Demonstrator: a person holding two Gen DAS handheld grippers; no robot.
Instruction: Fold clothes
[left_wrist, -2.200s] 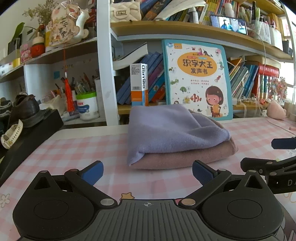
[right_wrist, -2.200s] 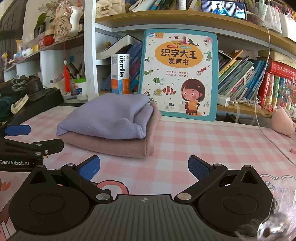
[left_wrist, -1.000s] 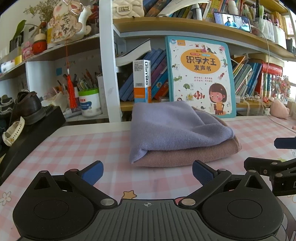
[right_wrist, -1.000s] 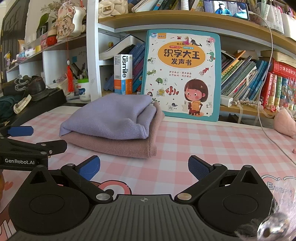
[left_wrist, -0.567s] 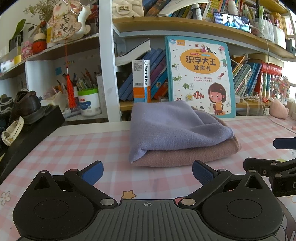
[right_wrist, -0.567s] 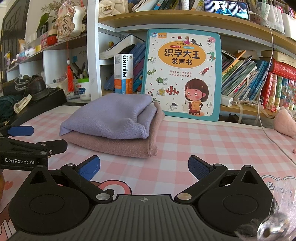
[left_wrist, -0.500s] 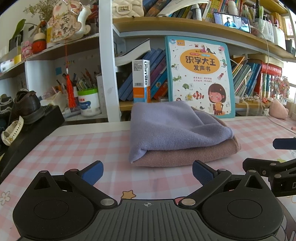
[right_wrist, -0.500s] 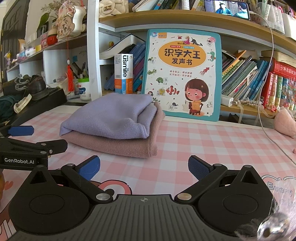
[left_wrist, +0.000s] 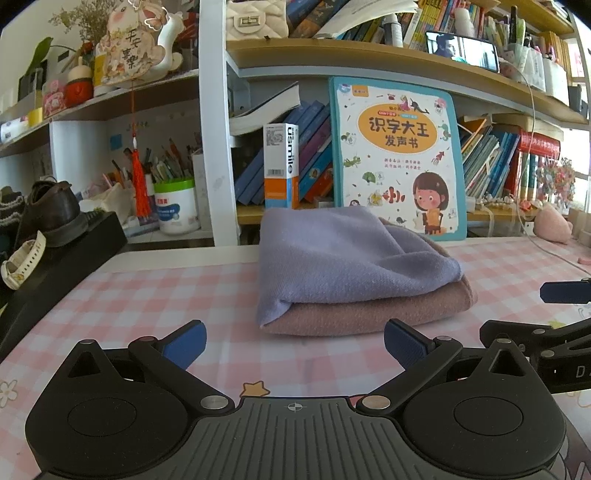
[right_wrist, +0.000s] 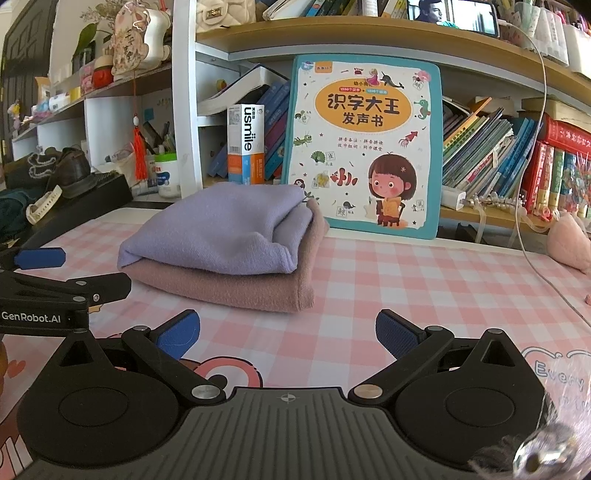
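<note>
Sitting on the pink checked table (left_wrist: 155, 295) are two folded cloths, one on top of the other. The purple cloth (left_wrist: 343, 254) lies on the brown-pink cloth (left_wrist: 369, 314), out in front of both tongs and a bit apart from them. Behind the pile, a big picture book (left_wrist: 395, 158) leans against the bookshelf (left_wrist: 332, 55).

The left gripper (left_wrist: 295, 341) has its blue tips spread wide, with nothing between them. The right gripper (right_wrist: 288, 334) is spread wide too, and it holds nothing. Both hang low over the table, near each other.

The folding looks done, I think, though the far side of the pile is hidden, so a corner back there might be messy.

What could go wrong? If a tong pushes into the pile from the front, the purple cloth could slide off the one under it. It is soft and only rests there. If a tong grabs just the top layer, that fold could pop open. A hard push could shove the whole pile back into the book and tip it over. The two tongs could also bump each other. A white cord (right_wrist: 535, 258) trails over the table on the right, and a wide swing by the right tong might catch it.
</note>
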